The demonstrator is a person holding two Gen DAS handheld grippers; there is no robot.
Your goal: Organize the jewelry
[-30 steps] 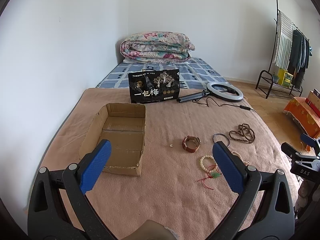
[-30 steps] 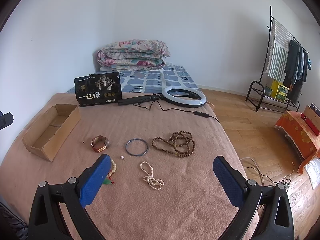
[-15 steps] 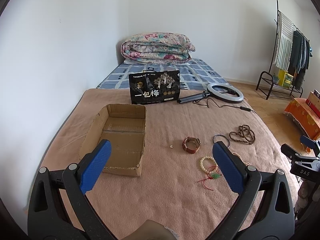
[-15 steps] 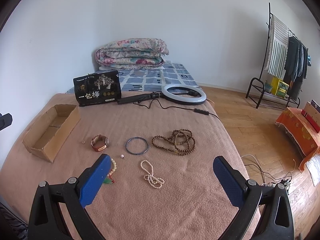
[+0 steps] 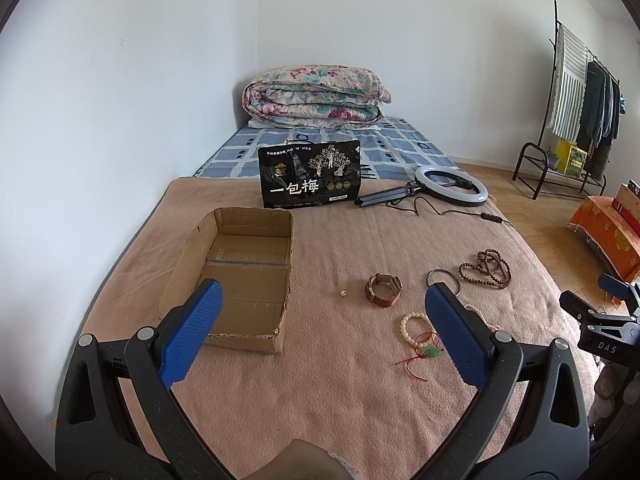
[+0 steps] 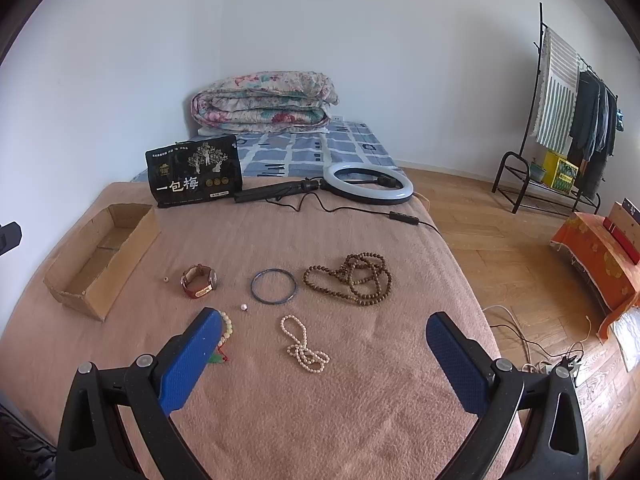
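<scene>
Over the last second the scene shows almost no change: nothing is lifted, so sorting has not begun. The left gripper (image 5: pixel 320 308) and right gripper (image 6: pixel 324 334) both hover spread wide and empty. The cardboard box (image 5: pixel 192 248) lies empty at the left; the watch (image 6: pixel 199 280), bangle (image 6: pixel 274 285), pearl necklace (image 6: pixel 304 346) and brown beads (image 6: pixel 352 278) lie apart on the blanket (image 6: pixel 320 420), which drops off just right of the beads.

cream bracelet (image 6: pixel 227 322) half behind tongs (image 6: pixel 324 330)

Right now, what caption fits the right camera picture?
Open right gripper hovers over a pearl necklace on the blanket.
</scene>
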